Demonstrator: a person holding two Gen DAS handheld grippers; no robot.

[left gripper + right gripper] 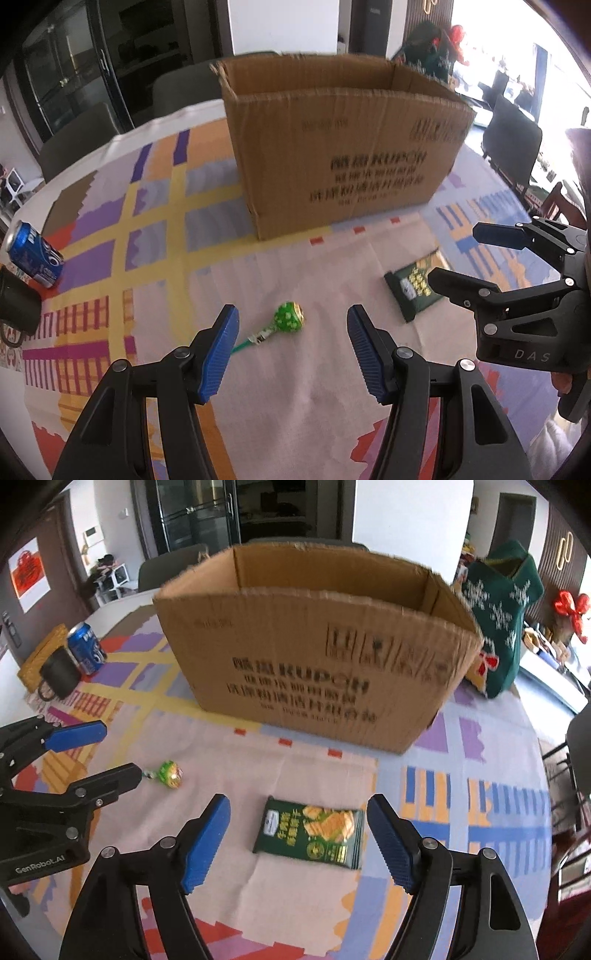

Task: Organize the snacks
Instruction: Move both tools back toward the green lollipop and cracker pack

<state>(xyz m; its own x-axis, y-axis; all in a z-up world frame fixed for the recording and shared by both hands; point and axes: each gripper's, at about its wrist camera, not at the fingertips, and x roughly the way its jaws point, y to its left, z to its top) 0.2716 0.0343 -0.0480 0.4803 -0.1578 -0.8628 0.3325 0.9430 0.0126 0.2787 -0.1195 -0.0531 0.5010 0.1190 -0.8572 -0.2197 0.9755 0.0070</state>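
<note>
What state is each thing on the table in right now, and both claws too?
Cardboard box: upright, top open.
Lollipop: wrapped, lying flat, untouched.
Green snack packet: sealed, lying flat, untouched.
Blue can: standing upright.
Black mug: upright beside the can.
Left claw: open, empty, over the lollipop.
Right claw: open, empty, over the packet.

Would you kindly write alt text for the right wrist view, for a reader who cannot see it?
The right gripper hangs open over a dark green snack packet lying flat on a patterned tablecloth. Behind it stands an open cardboard box; at left are a green lollipop and the open left gripper.
</note>
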